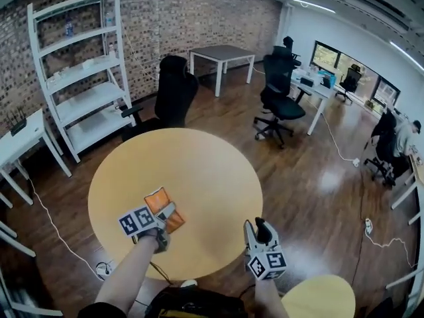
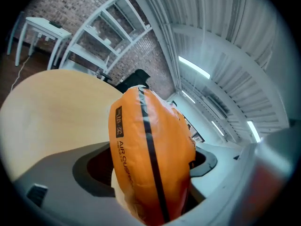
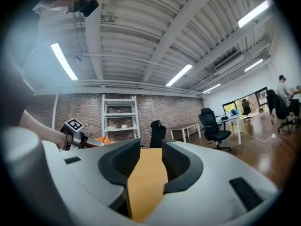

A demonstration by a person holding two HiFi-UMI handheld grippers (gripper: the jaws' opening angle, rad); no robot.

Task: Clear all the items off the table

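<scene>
The left tool (image 1: 165, 216) was clamped on an orange air-cushion packet (image 2: 150, 149), its jaws standing wide round the puffed body. The packet stood on end between them, a black stripe running up its middle and its top poking well past the tips. In the head view it hung over the near-left part of the round surface (image 1: 199, 158), close to the edge. Whether its lower end touched the wood I could not tell, though the tool's upward tilt suggested it was lifted clear.

The right tool (image 3: 150, 161) was empty, with its jaws partly apart and only the surface showing through the gap. It sat at the near-right edge, well apart from the packet.

The step in hand looked like carrying the packet off the surface. No other item showed on the wood, so this seemed the last of the job. To do it well, I judged the squeeze should be even and no harder. The packet is air-filled, slippery film, so more pressure might burst it or squirt it from the pads, while any slackening would drop it. A smooth carry, with the packet upright and the jaws let go only over its proper place, would serve. That place did not show plainly. The right tool had no need to join in, unless as a guard beneath should the packet slide.
</scene>
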